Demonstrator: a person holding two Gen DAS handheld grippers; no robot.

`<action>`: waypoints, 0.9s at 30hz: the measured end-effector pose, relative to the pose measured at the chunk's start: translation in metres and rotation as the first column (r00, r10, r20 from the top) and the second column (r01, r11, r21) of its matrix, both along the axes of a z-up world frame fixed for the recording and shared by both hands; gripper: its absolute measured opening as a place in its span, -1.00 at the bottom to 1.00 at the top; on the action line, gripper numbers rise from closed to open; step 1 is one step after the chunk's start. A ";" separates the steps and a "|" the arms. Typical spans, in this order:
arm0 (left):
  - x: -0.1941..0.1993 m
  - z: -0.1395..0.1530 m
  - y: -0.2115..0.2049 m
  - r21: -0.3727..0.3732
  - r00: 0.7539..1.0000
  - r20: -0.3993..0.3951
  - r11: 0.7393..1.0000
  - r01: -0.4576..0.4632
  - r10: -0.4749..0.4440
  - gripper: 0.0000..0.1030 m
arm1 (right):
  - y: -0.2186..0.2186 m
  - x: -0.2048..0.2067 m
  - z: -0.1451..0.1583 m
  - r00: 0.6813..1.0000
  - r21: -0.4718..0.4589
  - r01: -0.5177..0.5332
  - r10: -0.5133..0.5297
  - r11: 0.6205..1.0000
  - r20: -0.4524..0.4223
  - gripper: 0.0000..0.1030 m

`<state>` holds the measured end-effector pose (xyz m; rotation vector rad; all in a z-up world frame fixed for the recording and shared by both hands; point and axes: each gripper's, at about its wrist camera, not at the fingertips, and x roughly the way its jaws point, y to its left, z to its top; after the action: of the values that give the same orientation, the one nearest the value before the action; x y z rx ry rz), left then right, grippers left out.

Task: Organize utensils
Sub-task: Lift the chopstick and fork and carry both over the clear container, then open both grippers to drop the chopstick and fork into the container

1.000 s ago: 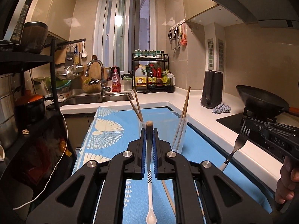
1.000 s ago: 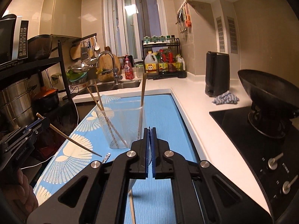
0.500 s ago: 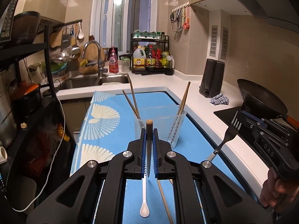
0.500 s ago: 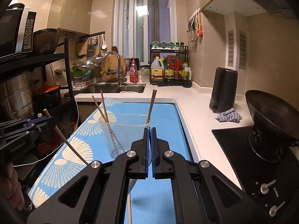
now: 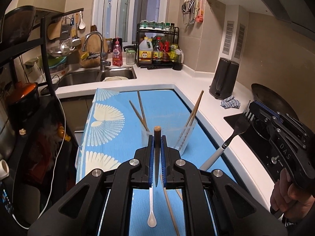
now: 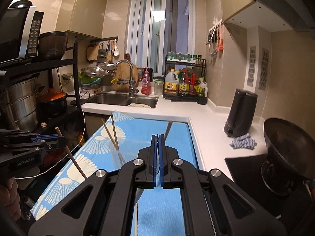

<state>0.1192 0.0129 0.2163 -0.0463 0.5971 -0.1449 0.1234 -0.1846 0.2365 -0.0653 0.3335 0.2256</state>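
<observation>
Fingers of the left gripper (image 5: pixel 157 147) clamp a wooden chopstick (image 5: pixel 157 137); the right gripper (image 6: pixel 157 153) pinches a white-handled fork (image 5: pixel 232 137) at three o'clock. Beyond, at twelve o'clock, a clear cup (image 5: pixel 185 137) on the counter's blue mat (image 5: pixel 110 118) holds chopsticks; its walls are faint. Both grippers have risen since earlier.

Blue mat (image 5: pixel 173 106), white fan pattern; white spoon (image 5: pixel 151 212).
</observation>
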 end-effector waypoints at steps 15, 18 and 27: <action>0.066 0.083 -0.014 -0.055 0.991 0.134 0.998 0.026 -0.018 -0.87 | 0.021 0.081 0.040 0.993 -0.025 0.030 -0.027 0.999 0.112 -0.96; 0.091 0.066 -0.019 -0.039 0.994 0.110 0.999 0.017 -0.013 -0.87 | 0.027 0.099 0.025 0.992 -0.036 0.046 -0.041 0.998 0.118 -0.96; 0.132 -0.004 -0.023 -0.026 0.999 0.012 0.999 0.035 -0.035 -0.87 | 0.035 0.130 -0.024 0.994 -0.052 0.049 -0.044 0.997 0.098 -0.97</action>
<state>0.2510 -0.0100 0.2125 -0.0604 0.5846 -0.1866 0.2529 -0.1498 0.2125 -0.1217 0.2441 0.1669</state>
